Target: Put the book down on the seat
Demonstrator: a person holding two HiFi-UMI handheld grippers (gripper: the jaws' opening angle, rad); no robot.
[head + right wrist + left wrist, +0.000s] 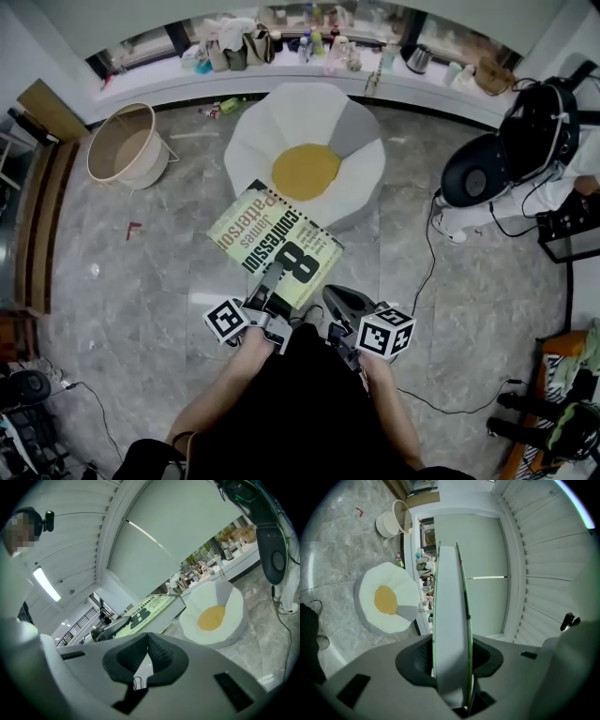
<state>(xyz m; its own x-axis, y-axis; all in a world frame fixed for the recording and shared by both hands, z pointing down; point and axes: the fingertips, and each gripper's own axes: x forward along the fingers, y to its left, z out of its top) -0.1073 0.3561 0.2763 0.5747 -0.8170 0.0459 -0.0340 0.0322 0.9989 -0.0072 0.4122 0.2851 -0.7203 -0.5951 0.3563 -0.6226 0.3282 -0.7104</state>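
**Over the floor, just short of the seat: book clamped in L gripper**

In front of the person, the book is held up in the air, cover facing up: pale yellow-green w/ black lettering and a big "8". It isn't on the seat. In the head view its far corner only overlaps the seat's near rim. The seat is a white, petal-edged cushion w/ a yellow centre, sitting on the grey marble floor.

L gripper grips the book's near edge. In the left gripper view the book stands edge-on between the jaws, both pads pressed on it, one per side. The seat shows to the left of it in that view.

R gripper is just beside the L one, apart from the book. In the right gripper view its jaw tips are together w/ nothing between them. Book and seat lie beyond it.

Elsewhere: a round cream basket sits left of the seat, well apart. A long sill w/ bottles and bags runs behind. A black-and-white machine w/ cables stands at right.
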